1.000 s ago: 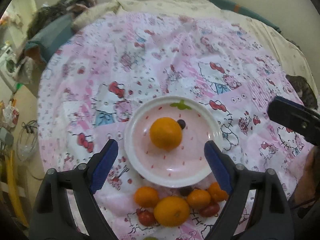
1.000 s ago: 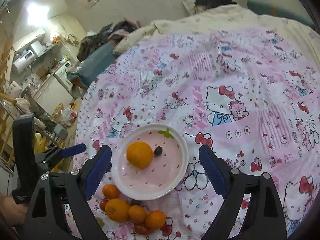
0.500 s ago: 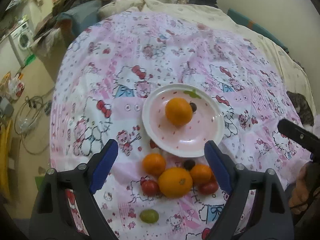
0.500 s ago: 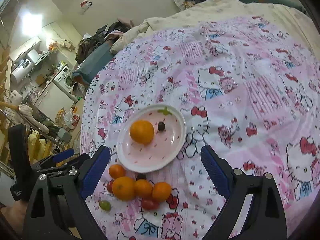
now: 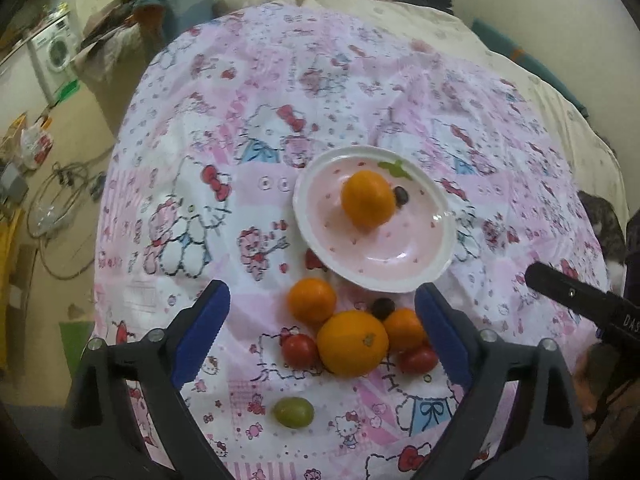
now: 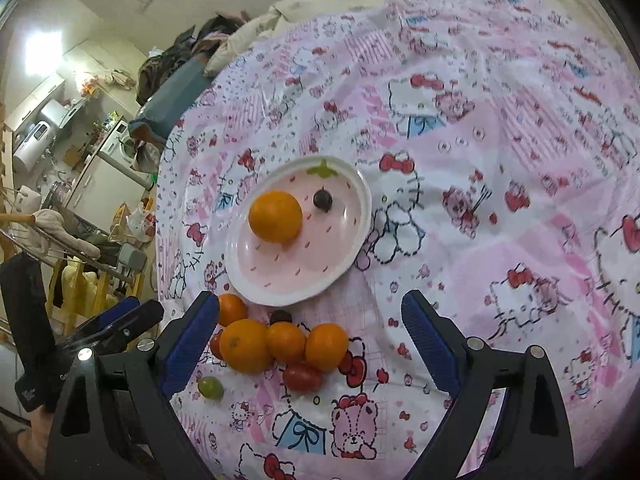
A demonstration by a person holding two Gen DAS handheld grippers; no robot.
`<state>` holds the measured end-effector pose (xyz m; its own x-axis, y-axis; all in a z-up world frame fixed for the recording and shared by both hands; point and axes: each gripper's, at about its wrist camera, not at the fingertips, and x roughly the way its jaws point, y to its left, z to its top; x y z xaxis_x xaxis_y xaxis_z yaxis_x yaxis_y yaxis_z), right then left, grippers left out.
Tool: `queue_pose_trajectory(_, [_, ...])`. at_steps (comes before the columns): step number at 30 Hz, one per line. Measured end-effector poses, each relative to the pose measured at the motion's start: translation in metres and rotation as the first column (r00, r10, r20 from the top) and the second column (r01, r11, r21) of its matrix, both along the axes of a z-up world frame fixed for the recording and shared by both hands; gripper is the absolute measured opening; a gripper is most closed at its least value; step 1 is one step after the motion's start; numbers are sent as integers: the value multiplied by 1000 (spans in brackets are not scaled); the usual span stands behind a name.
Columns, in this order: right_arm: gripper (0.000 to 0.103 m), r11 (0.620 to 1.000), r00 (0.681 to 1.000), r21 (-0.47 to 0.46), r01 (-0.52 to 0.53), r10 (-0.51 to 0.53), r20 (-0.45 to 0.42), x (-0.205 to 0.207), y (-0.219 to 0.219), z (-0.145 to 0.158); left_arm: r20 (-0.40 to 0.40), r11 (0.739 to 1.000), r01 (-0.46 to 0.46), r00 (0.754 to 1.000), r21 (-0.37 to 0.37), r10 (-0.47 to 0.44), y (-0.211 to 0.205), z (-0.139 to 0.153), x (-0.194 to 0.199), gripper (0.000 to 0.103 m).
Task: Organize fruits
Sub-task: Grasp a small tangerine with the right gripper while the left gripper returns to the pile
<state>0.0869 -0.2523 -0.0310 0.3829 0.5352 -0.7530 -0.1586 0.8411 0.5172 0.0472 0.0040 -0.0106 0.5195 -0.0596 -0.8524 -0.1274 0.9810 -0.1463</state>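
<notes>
Pink cartoon-print cloth (image 5: 248, 120) covers the round surface under me, with a washer (image 5: 56, 54) and clutter off to the side. On the cloth sits a pink plate (image 5: 400, 264) holding one orange (image 5: 368, 204) and a dark grape (image 5: 401, 195) just beside it.

My left gripper (image 5: 320, 332) hangs above the loose fruit near the plate's closest rim, jaws spread wide and holding nothing. Between them lie a big orange (image 5: 353, 343), a tangerine (image 5: 312, 300) and another (image 5: 404, 329) touching it, a second dark grape (image 5: 383, 308), and two tomatoes (image 5: 300, 351) flanking the pile. A green grape (image 5: 293, 412) lies apart, closer to me.

My right gripper (image 6: 306, 340) is also spread wide and empty, over the same pile (image 6: 280, 344), with the plate (image 6: 256, 280) just beyond its left finger. In that view the green grape (image 6: 211, 387) sits by the left fingertip.
</notes>
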Motion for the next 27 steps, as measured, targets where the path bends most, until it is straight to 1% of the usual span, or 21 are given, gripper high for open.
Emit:
queue_pose_trajectory(4, [95, 1000, 997, 14, 18, -16, -76, 9, -1, -17, -28, 997, -70, 997, -22, 70, 17, -6, 1, 92])
queue_pose_trajectory(8, [94, 1000, 988, 8, 8, -7, -157, 14, 6, -35, -46, 994, -108, 993, -28, 107, 26, -10, 1, 92])
queue_pose_trajectory(12, [71, 999, 970, -7, -53, 50, -239, 15, 25, -55, -70, 992, -121, 991, -42, 117, 31, -14, 4, 92])
queue_pose_trajectory(14, [61, 997, 957, -9, -82, 76, -279, 14, 34, -67, -82, 990, -129, 989, -51, 125, 33, -16, 4, 92])
queue_pose_trajectory(15, [57, 996, 950, -1, -84, 80, -303, 14, 36, -72, -85, 990, -134, 988, -53, 129, 34, -16, 4, 92])
queue_pose_trajectory(17, [53, 997, 934, -11, -82, 73, -350, 13, 38, -86, -94, 988, -143, 986, -58, 137, 37, -18, 5, 92])
queue_pose_trajectory(19, [53, 998, 932, 9, -62, 61, -356, 13, 35, -92, -104, 987, -148, 985, -65, 140, 37, -21, 5, 92])
queue_pose_trajectory(20, [49, 998, 933, 16, -62, 64, -354, 13, 35, -92, -108, 987, -147, 984, -67, 139, 37, -21, 5, 92])
queue_pose_trajectory(21, [41, 997, 934, 23, -67, 71, -350, 14, 34, -93, -111, 987, -144, 984, -69, 136, 36, -22, 6, 92])
queue_pose_trajectory(22, [35, 998, 936, 0, -66, 62, -347, 14, 33, -93, -114, 988, -141, 985, -71, 132, 35, -22, 6, 92])
queue_pose_trajectory(24, [35, 998, 932, 14, -67, 68, -355, 13, 30, -95, -114, 988, -137, 985, -72, 128, 34, -22, 7, 92])
queue_pose_trajectory(27, [35, 996, 941, -6, -92, 85, -328, 12, 31, -87, -117, 988, -139, 985, -71, 130, 34, -22, 8, 92])
